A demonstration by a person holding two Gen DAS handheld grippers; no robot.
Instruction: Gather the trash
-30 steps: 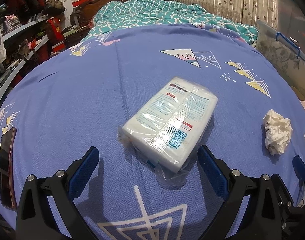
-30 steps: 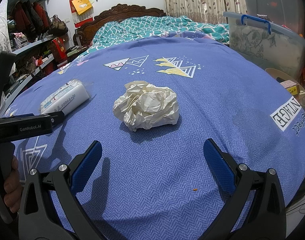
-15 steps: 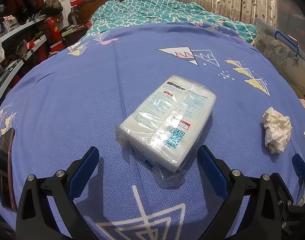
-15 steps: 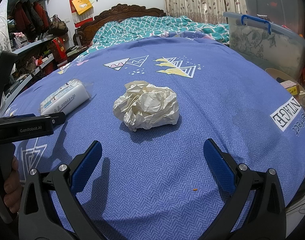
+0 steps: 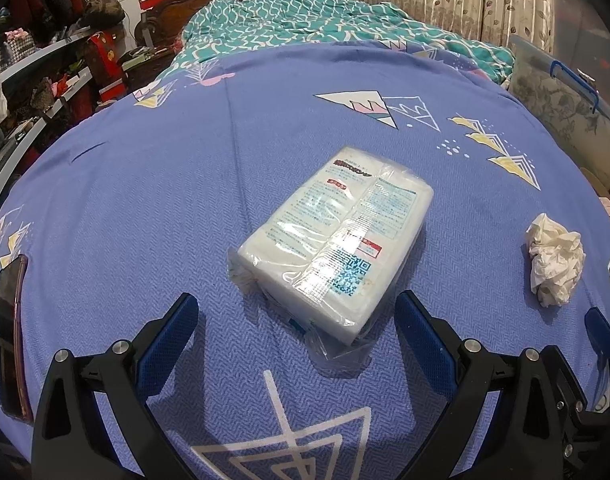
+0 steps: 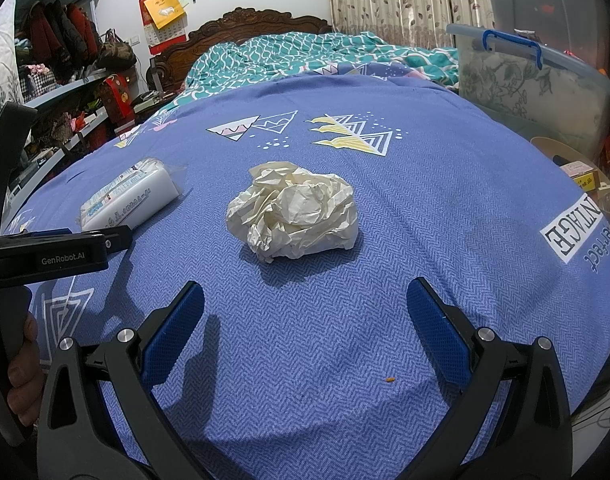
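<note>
- L gripper [image 5: 295,316]: fingers spread wide, nothing held; hovers over the blue bedsheet [image 5: 145,200], w/ a plastic-wrapped tissue pack [image 5: 333,244] lying flat just ahead, between the finger lines.
- R gripper [image 6: 305,308]: fingers spread wide, nothing gripped.
- Crumpled paper ball [image 6: 293,210] is seen on the sheet, centred ahead of the R fingers, not touched; well apart from the pack, to its right.
- A dark phone [image 5: 9,336] lies at the sheet's left edge.
</note>
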